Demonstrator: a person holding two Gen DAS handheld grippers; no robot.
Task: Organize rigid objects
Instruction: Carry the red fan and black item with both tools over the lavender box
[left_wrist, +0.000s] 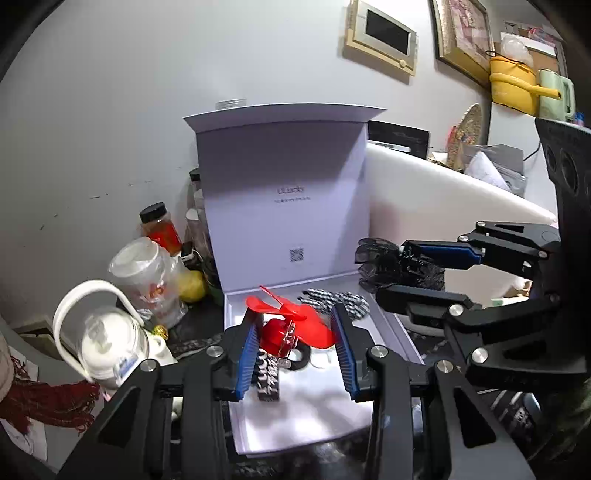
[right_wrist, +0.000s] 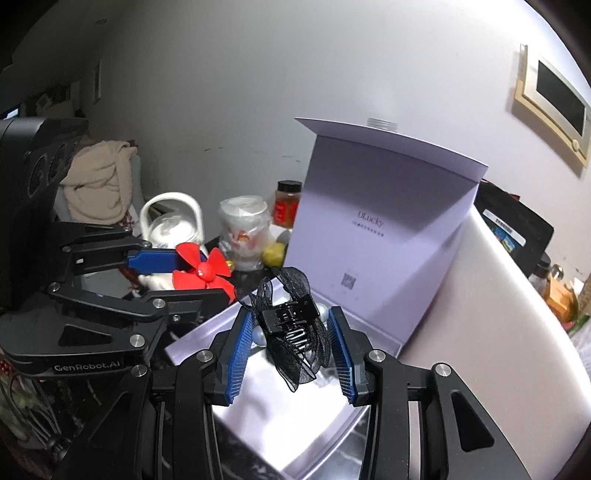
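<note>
The left gripper (left_wrist: 295, 332) pinches a red propeller clip (left_wrist: 291, 321); the right gripper (right_wrist: 291, 332) pinches a black bow hair claw (right_wrist: 291, 332). Position each item above bare floor of the white gift box (left_wrist: 384, 321) beneath the jaws. Release only once each item rests there.

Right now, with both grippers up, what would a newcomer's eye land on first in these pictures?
First the red propeller clip, held in the left hand-held gripper above the open white gift box. Next the black gauze bow hair claw in the right hand-held gripper, over the same box. Then the box's upright lid, standing against the wall behind.
</note>
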